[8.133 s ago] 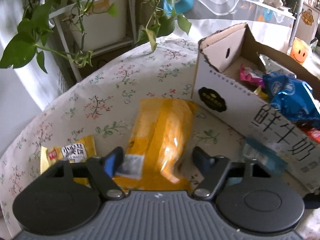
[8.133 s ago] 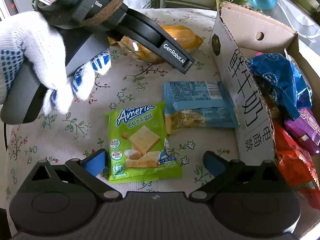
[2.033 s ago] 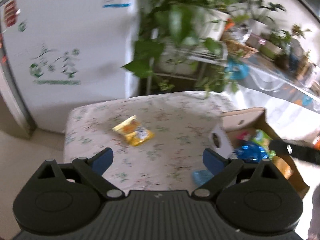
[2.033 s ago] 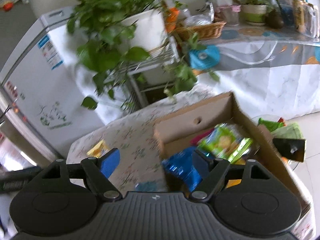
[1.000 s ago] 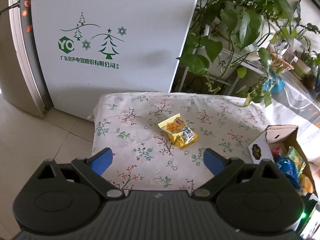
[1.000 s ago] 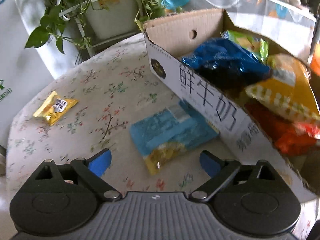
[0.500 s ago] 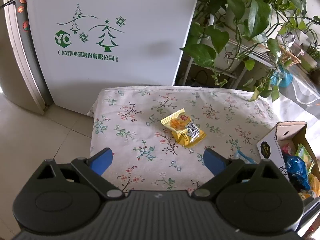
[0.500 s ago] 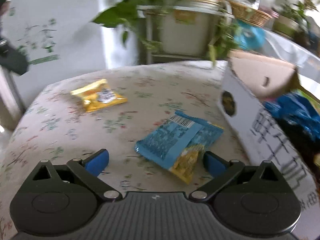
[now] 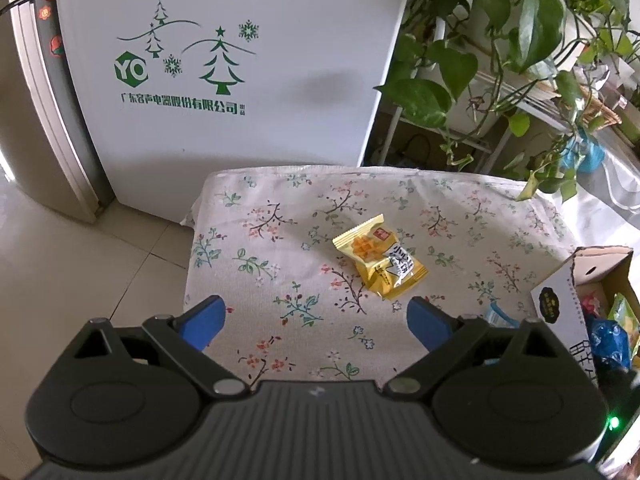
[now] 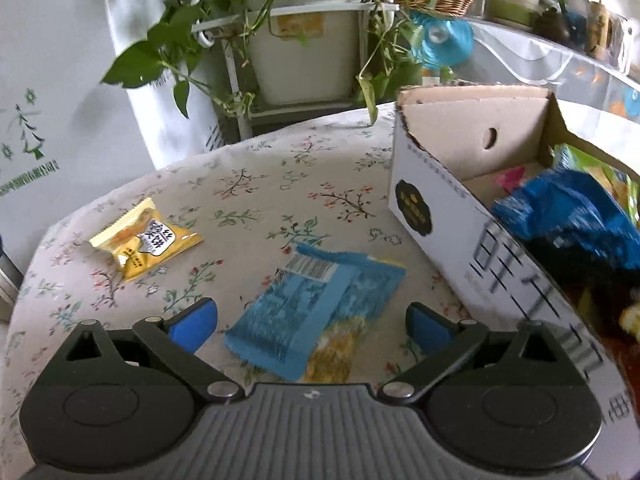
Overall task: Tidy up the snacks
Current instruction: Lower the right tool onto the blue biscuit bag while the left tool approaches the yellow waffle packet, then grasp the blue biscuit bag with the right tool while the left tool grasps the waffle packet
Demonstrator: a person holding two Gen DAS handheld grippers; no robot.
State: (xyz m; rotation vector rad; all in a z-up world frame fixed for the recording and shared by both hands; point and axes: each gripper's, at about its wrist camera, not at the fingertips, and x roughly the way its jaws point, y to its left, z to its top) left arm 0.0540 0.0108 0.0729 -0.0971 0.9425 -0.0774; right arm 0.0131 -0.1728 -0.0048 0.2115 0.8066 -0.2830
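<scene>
In the left wrist view, a white fridge [image 9: 224, 60] with green tree drawings stands at the far left, behind a small table covered in a flowered cloth [image 9: 280, 264]. On the cloth, a little right of centre, lies a yellow snack packet [image 9: 378, 262], flat and apart from everything else. The left gripper [image 9: 316, 320] hangs above the near part of the cloth with its blue-tipped jaws spread wide and nothing between them; the yellow packet lies beyond the tips, closer to the right one. Further right, leafy plants [image 9: 500, 40] fill the upper corner, and a cardboard box [image 9: 560, 300] sits at the table's right edge with bright wrappers showing inside it. A sliver of a blue packet [image 9: 498, 314] peeks out beside the right finger, next to the box.

In the right wrist view, the yellow snack packet [image 10: 144, 240] lies at the left of the cloth [image 10: 280, 184]. In the middle, the blue packet [image 10: 320, 308] rests flat on the cloth with its barcode face up, well apart from the yellow one and near the box wall. The right gripper [image 10: 312, 324] is over it, jaws fully spread, the packet lying between the tips without either pad pressing on it. At the right, the cardboard box [image 10: 440, 216] holds a crumpled blue bag [image 10: 568, 208] and other snacks.
</scene>
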